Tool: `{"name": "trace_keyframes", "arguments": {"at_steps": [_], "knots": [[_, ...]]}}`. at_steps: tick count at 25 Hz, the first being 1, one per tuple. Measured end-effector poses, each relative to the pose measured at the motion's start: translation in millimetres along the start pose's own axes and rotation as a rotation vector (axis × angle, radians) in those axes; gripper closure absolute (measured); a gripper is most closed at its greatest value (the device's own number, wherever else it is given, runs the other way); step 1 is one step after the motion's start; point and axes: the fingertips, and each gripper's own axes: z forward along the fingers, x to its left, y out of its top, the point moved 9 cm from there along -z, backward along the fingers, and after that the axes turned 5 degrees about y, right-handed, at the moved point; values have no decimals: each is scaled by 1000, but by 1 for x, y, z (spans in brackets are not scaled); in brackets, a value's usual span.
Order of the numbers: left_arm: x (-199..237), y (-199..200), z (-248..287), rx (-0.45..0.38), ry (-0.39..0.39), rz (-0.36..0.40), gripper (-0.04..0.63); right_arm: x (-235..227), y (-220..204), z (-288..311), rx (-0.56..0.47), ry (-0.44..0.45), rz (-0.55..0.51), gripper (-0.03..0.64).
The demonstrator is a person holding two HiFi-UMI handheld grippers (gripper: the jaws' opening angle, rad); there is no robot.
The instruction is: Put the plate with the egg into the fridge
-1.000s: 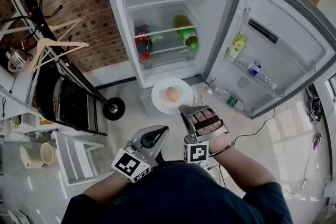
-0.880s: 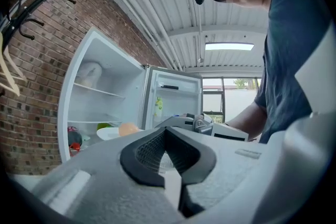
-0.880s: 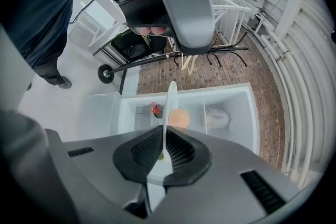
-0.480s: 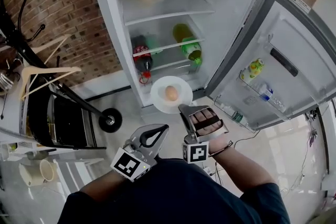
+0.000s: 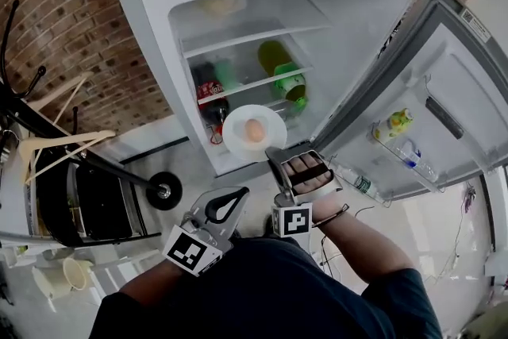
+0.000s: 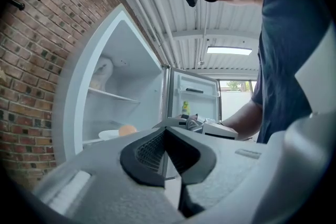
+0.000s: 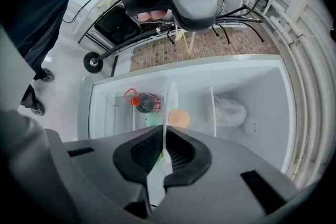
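Note:
A white plate [image 5: 254,132] carries a brown egg [image 5: 254,130] and hangs in front of the open fridge [image 5: 238,36], level with its lower shelves. My right gripper [image 5: 272,156] is shut on the plate's near rim. In the right gripper view the plate [image 7: 169,105] shows edge-on between the jaws, with the egg [image 7: 179,118] beyond it. My left gripper [image 5: 228,205] hangs low beside the right one, shut and holding nothing. From the left gripper view the plate [image 6: 109,134] and egg [image 6: 126,130] sit at the fridge opening, ahead of the left gripper [image 6: 165,150].
Inside the fridge are a cola bottle [image 5: 208,91], a green bottle [image 5: 284,73] and a bag [image 5: 219,4] on the top shelf. The open door [image 5: 429,115] at the right holds small bottles [image 5: 393,125]. A black wheeled cart [image 5: 95,190] and hangers [image 5: 55,140] stand left.
The right gripper has carried the plate and egg toward the fridge, which now looms larger in the head view. The left gripper stays shut and low.

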Motion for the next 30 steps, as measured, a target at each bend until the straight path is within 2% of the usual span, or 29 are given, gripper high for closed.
{"name": "trace_keyframes", "arguments": {"at_steps": [5, 12, 30], "knots": [[12, 2, 19, -3, 52, -27, 592, -7, -15, 28, -30, 17, -14, 596], [20, 3, 39, -11, 121, -14, 592, -10, -37, 66, -37, 46, -28, 595], [21, 2, 36, -13, 237, -15, 592, -13, -56, 152, -5, 93, -84, 597]]}}
